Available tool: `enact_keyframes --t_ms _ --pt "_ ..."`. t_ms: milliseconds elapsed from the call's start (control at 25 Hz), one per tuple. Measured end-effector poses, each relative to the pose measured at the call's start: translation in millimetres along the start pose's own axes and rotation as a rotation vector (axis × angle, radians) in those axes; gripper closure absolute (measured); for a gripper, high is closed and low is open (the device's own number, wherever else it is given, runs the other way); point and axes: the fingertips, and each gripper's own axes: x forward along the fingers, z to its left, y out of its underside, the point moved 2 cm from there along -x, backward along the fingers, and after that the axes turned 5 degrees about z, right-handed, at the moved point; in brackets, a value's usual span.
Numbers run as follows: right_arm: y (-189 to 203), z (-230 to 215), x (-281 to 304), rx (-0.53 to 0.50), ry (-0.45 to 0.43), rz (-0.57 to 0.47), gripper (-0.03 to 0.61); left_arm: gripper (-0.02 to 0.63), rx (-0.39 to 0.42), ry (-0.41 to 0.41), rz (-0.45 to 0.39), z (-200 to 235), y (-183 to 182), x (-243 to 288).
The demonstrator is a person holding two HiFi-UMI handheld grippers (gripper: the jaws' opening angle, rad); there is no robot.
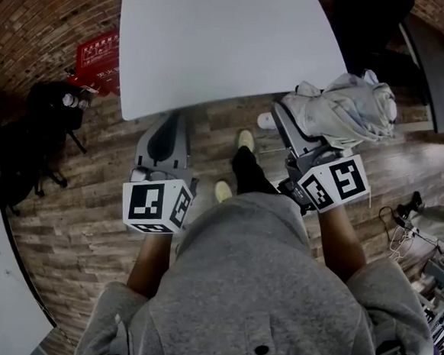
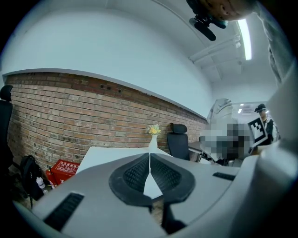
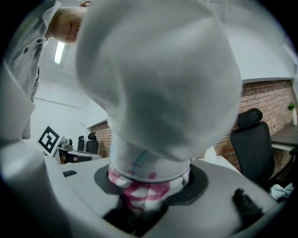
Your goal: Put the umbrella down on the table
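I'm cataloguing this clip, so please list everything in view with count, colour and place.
table: one, white, ahead of the person
umbrella: one, pale grey, folded, by the table's near right corner
vase of flowers: one, white with yellow blooms, at the table's far end
office chairs: several, black, beyond the table
box: one, red, on the floor left of the table
bag: one, black, on the floor at left
brick wall: one, red-brown, behind the table
shoes: two, pale yellow, on the wood floor
left tongs: one, grey, shut, empty
right tongs: one, grey, shut on the umbrella
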Motion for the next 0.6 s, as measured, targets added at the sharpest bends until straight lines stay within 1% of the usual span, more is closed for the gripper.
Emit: enact_keyframes --t_ms 600 --pt "-3.9 -83.5 66.7 0.003 -0.005 0.05 0.356 0.594 -0.016 -0.019 0.028 12.5 -25.7 101.8"
